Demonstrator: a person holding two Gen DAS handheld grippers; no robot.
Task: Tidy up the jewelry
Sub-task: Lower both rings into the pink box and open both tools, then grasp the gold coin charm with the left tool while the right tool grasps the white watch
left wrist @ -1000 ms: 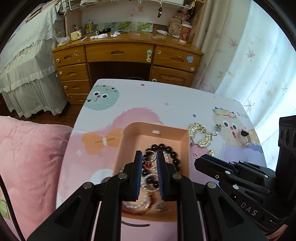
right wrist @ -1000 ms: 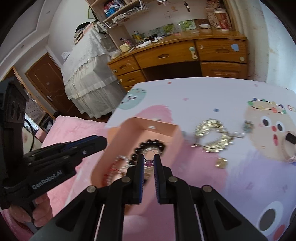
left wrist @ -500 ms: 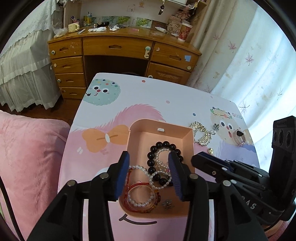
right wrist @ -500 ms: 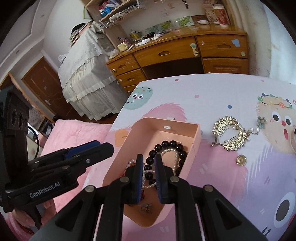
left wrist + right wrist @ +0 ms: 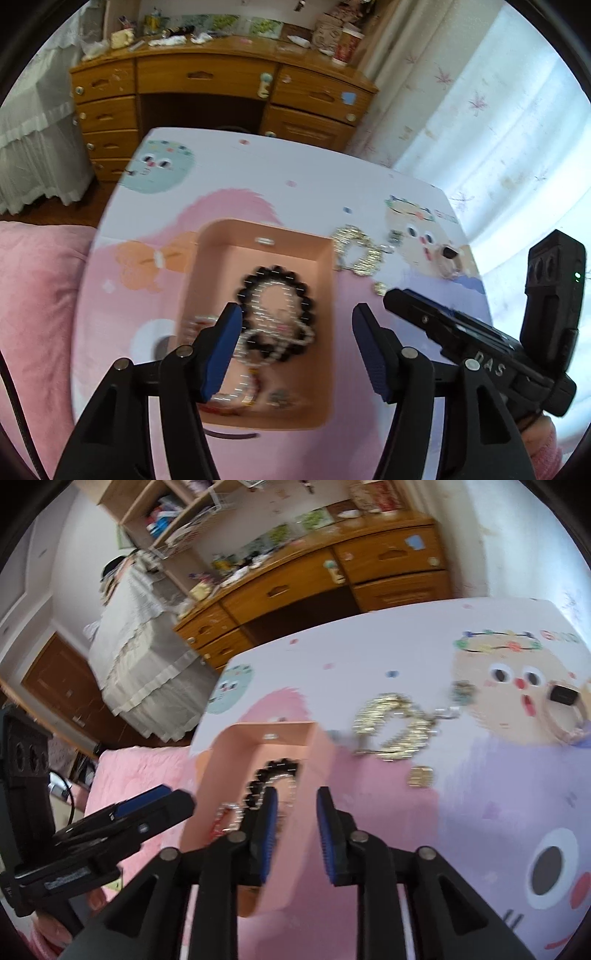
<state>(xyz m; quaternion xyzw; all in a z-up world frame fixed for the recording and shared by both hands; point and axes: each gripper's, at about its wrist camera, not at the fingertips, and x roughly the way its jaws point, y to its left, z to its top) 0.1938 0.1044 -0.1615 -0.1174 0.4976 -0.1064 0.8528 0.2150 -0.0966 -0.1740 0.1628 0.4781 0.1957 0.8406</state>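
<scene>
The tray point(image 5: 258, 229) near the bench's front edge already holds the black beads point(image 5: 277, 295) and pearl strands. Both the left gripper point(image 5: 295, 343) and right gripper point(image 5: 294, 830) have just been opening their jaws, nothing between them. The gold comb point(image 5: 391, 727), coin point(image 5: 420, 776) and 1 watch point(image 5: 565, 709) toward the bench's right edge remain outside.

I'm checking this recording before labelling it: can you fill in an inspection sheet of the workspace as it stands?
Surface: cartoon-print table, bare at the far end.
Job's things: peach tray holds a black bead bracelet and pearl strands, blurred. Gold hair comb, small gold piece and watch lie on the table outside the tray.
Clutter: nothing seen on the table.
Grippers: left hand-held gripper open over the tray, jaws just opened, nothing between them; right hand-held gripper partly open, likewise empty.
Cables: a dark cord at the left edge.
Surroundings: wooden desk, curtain, pink bedding.
</scene>
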